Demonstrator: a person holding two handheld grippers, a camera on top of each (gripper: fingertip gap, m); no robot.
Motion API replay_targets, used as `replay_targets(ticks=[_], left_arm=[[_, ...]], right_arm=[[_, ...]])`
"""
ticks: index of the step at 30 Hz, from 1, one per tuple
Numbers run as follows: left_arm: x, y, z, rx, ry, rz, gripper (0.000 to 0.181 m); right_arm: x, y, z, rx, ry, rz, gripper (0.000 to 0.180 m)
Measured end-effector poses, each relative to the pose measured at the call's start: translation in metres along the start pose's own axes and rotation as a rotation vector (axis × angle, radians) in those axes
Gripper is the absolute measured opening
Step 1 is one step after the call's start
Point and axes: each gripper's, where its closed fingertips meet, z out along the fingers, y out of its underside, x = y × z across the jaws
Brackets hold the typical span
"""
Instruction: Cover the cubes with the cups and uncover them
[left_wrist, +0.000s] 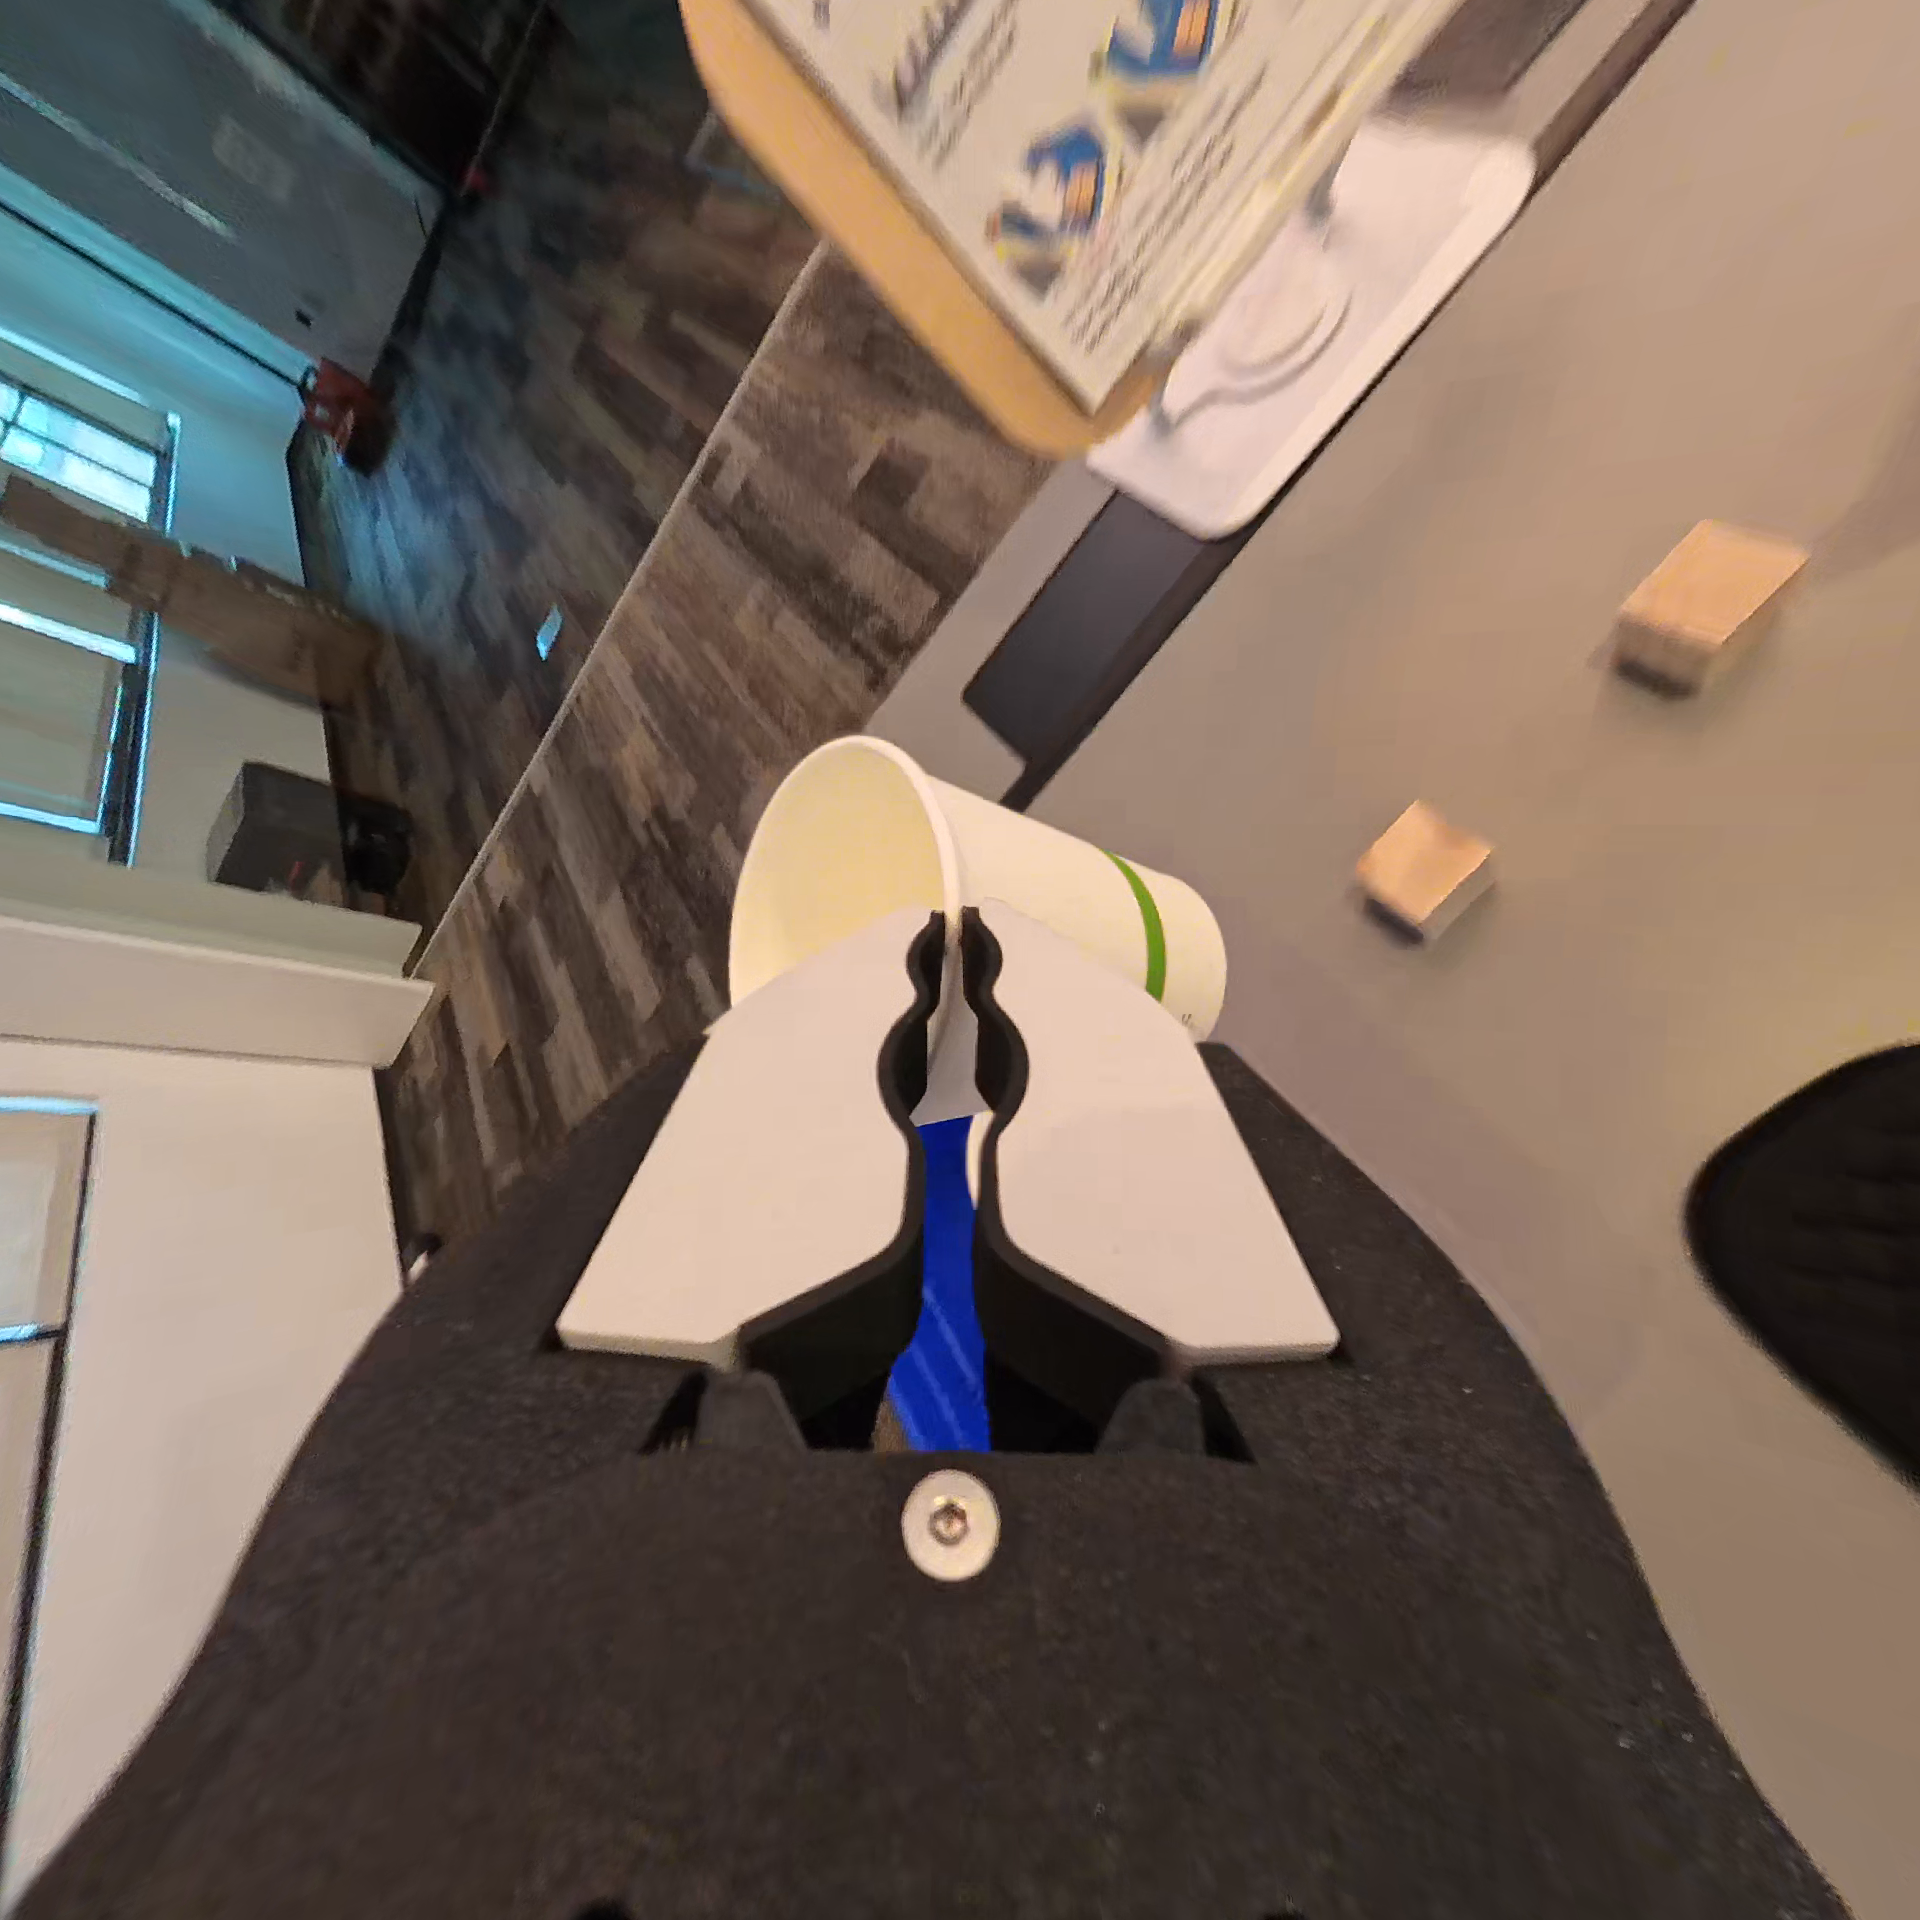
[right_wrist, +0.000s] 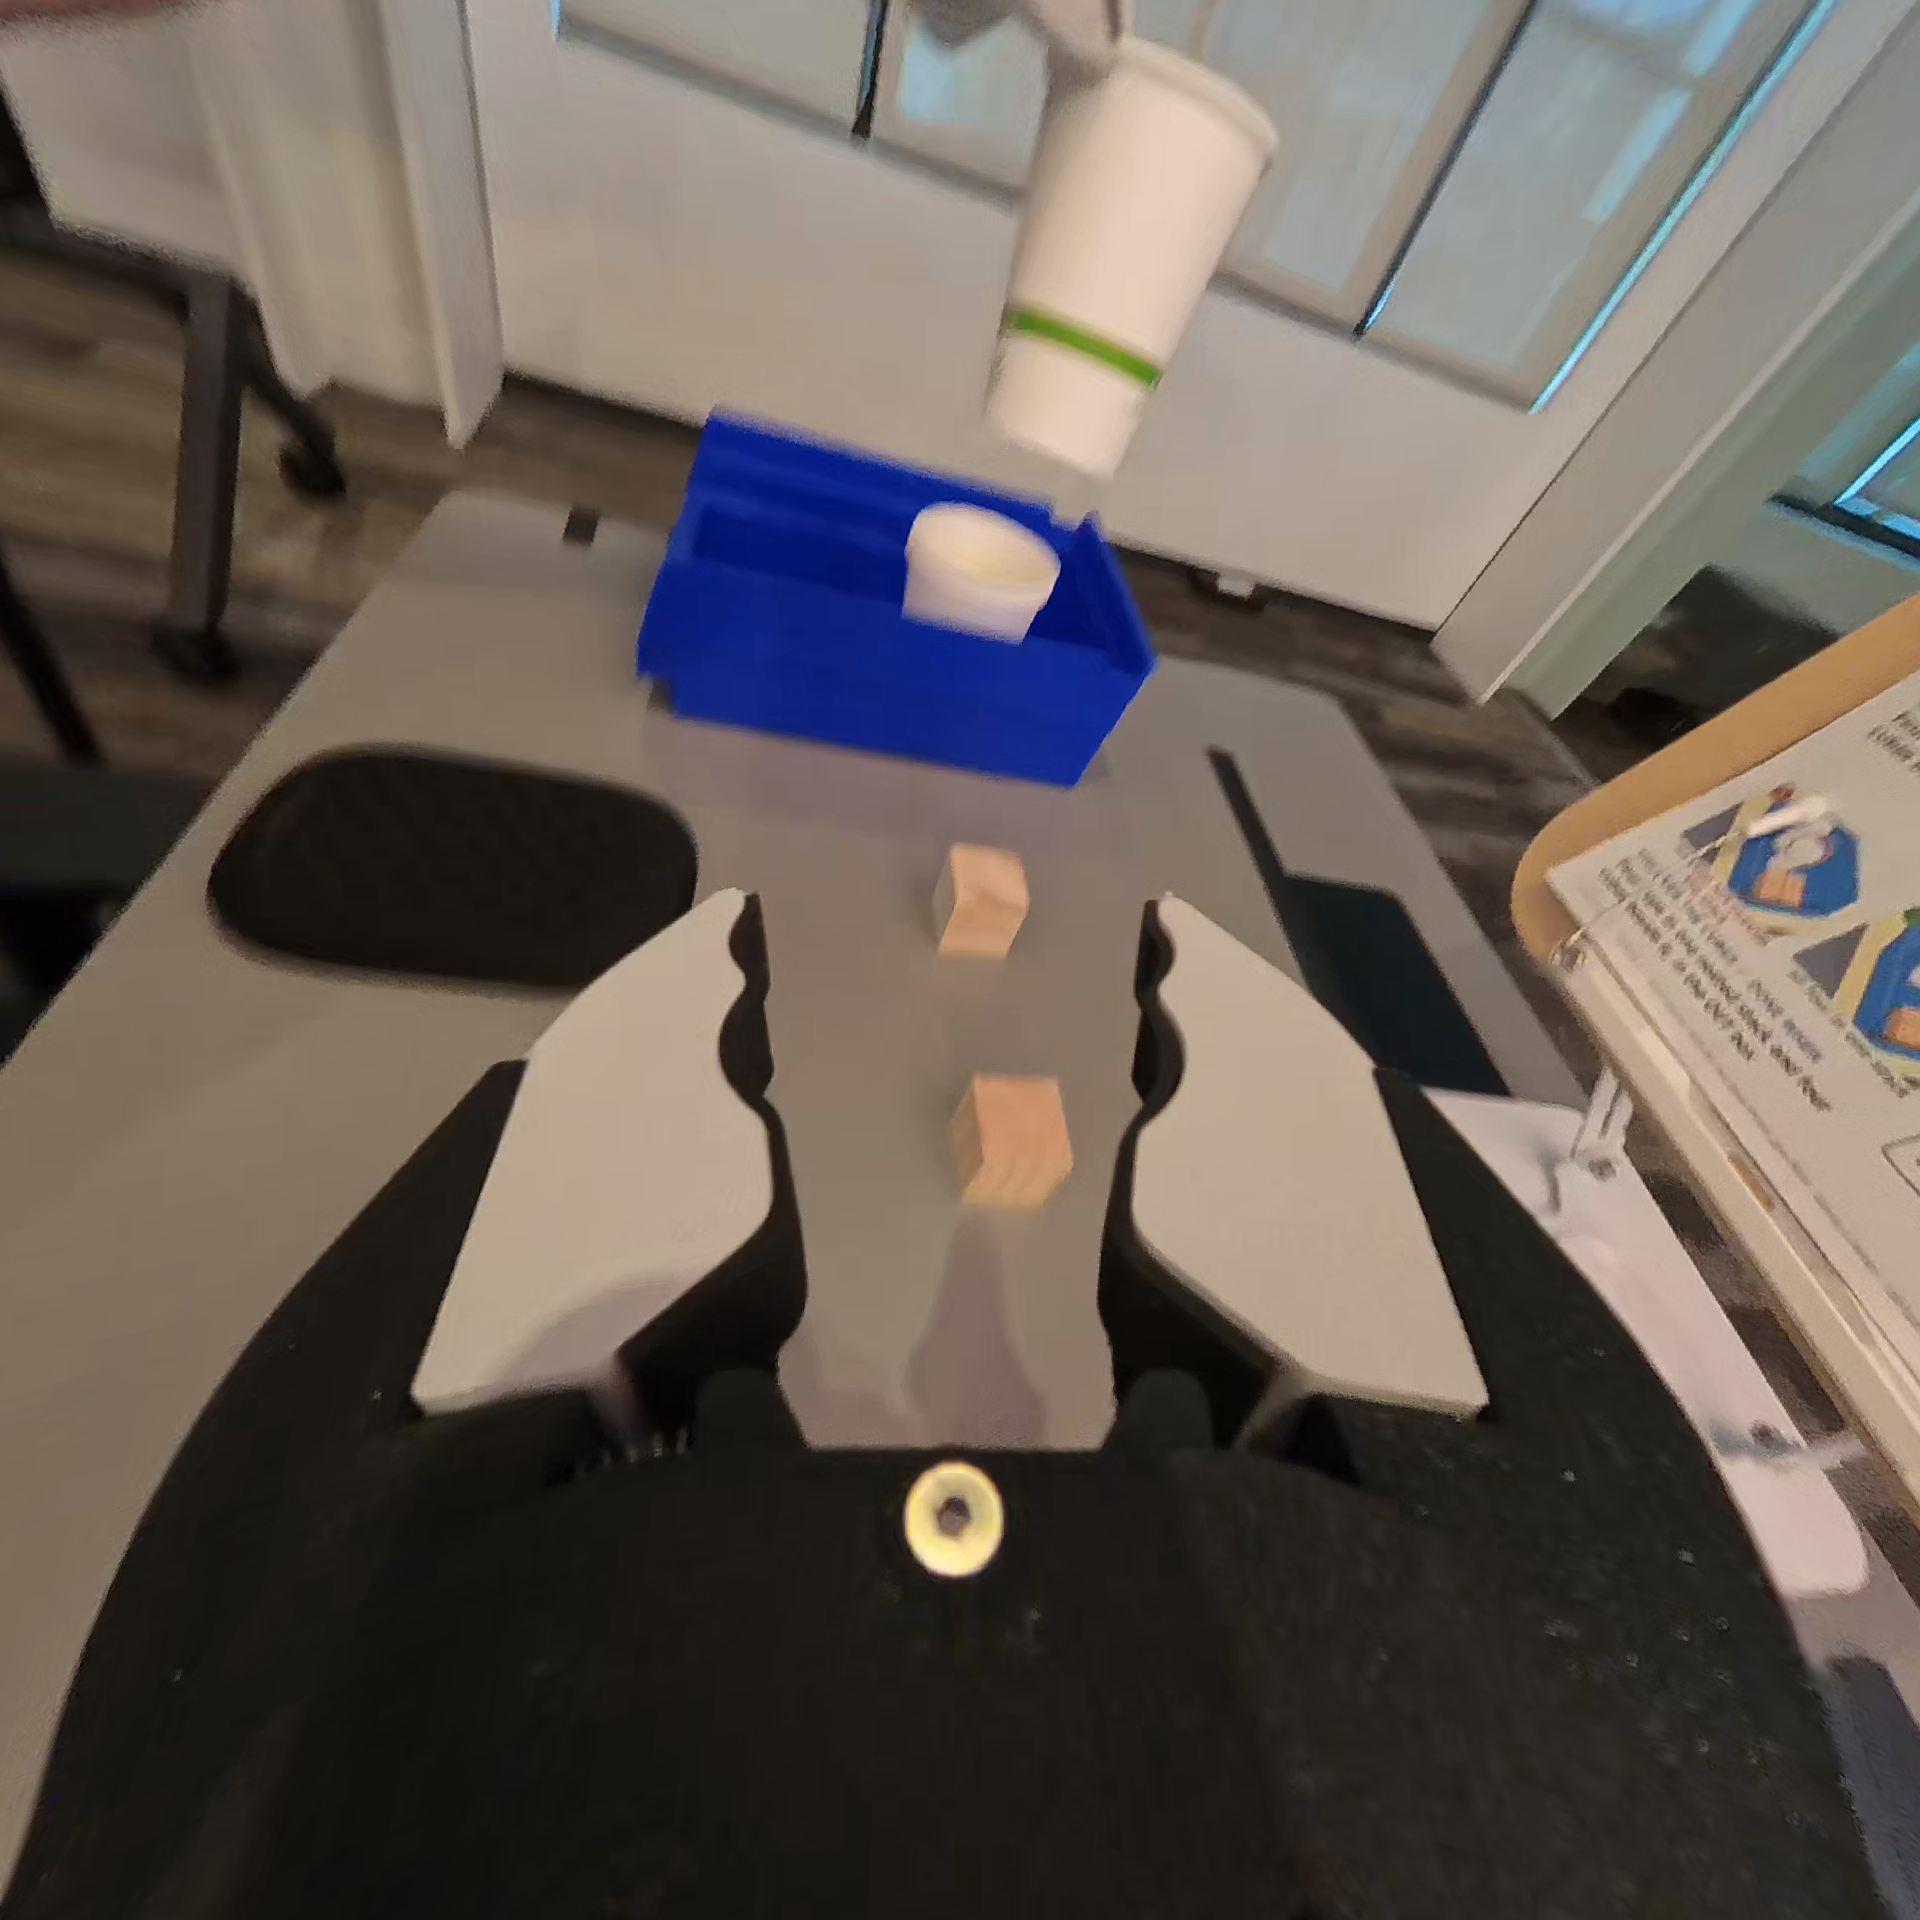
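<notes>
Left gripper (left_wrist: 958, 914): fingers pressed together on the rim of a white paper cup with a green band (left_wrist: 1049, 894), one finger inside the mouth and one outside. The cup is lifted clear of the grey table (left_wrist: 1558, 1039); in the right wrist view the same cup (right_wrist: 1117, 270) hangs high above the far end of the table, mouth uppermost and tilted, base pointing down over the blue bin (right_wrist: 883, 665).

Right gripper (right_wrist: 951, 914): fingers spread wide, holding nothing, hovering above the table.

Two wooden cubes, both uncovered. The near cube (right_wrist: 1010, 1141) lies between the right gripper's fingers, nearer the right finger. The far cube (right_wrist: 982, 900) sits just past the fingertips, between them and the bin. From the left gripper both cubes (left_wrist: 1425, 871) (left_wrist: 1704, 605) lie off to the right of the held cup, well apart from it.

A second white cup (right_wrist: 979, 569) stands mouth-up in the blue bin, ahead of the right gripper.

A black pad (right_wrist: 452, 868) lies left of the right gripper's left finger. A printed sheet on a wooden board (right_wrist: 1766, 935) is off to its right. Motion blur in both views.
</notes>
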Motion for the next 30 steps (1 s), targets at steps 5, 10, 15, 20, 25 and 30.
replay_targets(ticks=[5,10,15,20,25,30], left_arm=[[0.035,-0.075,-0.012,0.198,0.088,-0.041,0.003],[0.086,-0.135,-0.022,0.357,0.225,-0.018,0.003],[0.122,-0.165,-0.028,0.428,0.306,0.022,0.003],[0.137,-0.179,-0.030,0.466,0.336,0.026,0.003],[0.148,-0.185,-0.031,0.485,0.352,0.031,0.002],[0.153,-0.191,-0.036,0.517,0.365,0.022,0.002]], right_arm=[[0.004,-0.037,0.029,0.289,0.056,0.165,0.078],[0.019,-0.037,0.036,0.363,0.219,0.192,0.093],[0.023,-0.051,0.019,0.504,0.217,0.255,0.096],[0.019,-0.060,0.015,0.573,0.162,0.329,0.098],[0.020,-0.068,0.011,0.676,0.150,0.421,0.099],[0.022,-0.070,0.007,0.716,0.165,0.429,0.099]])
